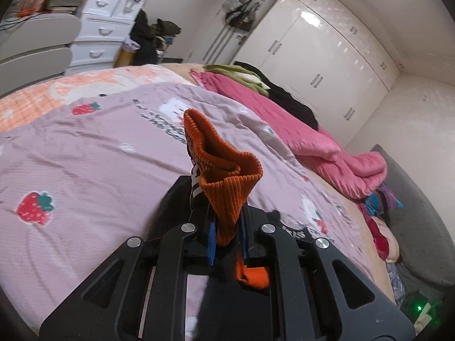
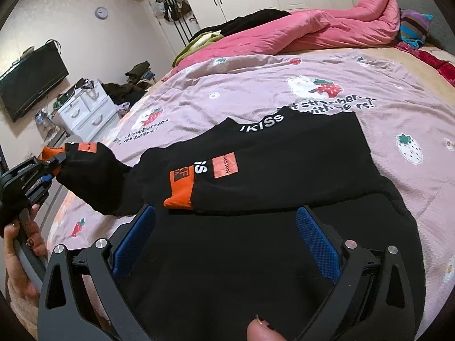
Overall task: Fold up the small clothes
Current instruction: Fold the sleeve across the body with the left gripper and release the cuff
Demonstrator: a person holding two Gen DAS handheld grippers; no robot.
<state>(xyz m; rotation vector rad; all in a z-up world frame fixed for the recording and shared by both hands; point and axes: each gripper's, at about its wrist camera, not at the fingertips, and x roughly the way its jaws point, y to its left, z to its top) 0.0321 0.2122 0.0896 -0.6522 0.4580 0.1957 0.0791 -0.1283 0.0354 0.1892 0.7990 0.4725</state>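
Left tongs clamp the orange cuff; right tongs gape empty over the black sweatshirt; I'd lay the sleeve flat across.

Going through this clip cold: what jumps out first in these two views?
The orange ribbed cuff of a black sweatshirt, pinched in the left tongs and lifted off the strawberry-print bedsheet. The other sleeve lies folded across the garment's body, just beyond the open right tongs. A pink quilt is heaped along the bed's far edge.
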